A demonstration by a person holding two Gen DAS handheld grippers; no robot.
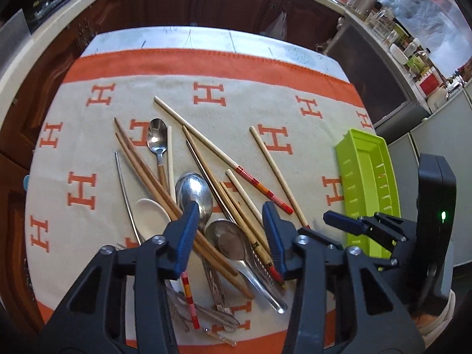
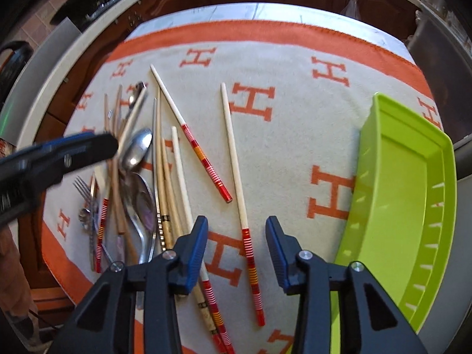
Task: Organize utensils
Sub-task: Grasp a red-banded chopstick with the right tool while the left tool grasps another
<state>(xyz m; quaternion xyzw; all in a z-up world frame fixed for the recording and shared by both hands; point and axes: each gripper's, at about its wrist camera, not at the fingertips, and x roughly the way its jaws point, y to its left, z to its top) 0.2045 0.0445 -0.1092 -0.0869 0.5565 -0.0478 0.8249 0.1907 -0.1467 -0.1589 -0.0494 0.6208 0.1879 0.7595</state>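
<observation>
Nearest us, our left gripper (image 1: 230, 215) hangs partly open over the utensil pile (image 1: 206, 221), its blue fingers (image 1: 188, 236) straddling steel spoons (image 1: 194, 197) and brown chopsticks (image 1: 153, 183); whether a pad touches anything we cannot quite tell. Our right gripper (image 2: 236, 230) is likewise partly open, with a red-banded chopstick (image 2: 239, 194) lying between its jaws on the cloth, not pinched. Beyond, more chopsticks, a fork (image 2: 84, 188) and a white spoon (image 1: 150, 212) lie heaped on the orange-and-cream cloth (image 2: 289, 135) covering the tabletop (image 1: 206, 39). A lime-green tray (image 2: 413, 194) sits well apart at the cloth's right edge.
</observation>
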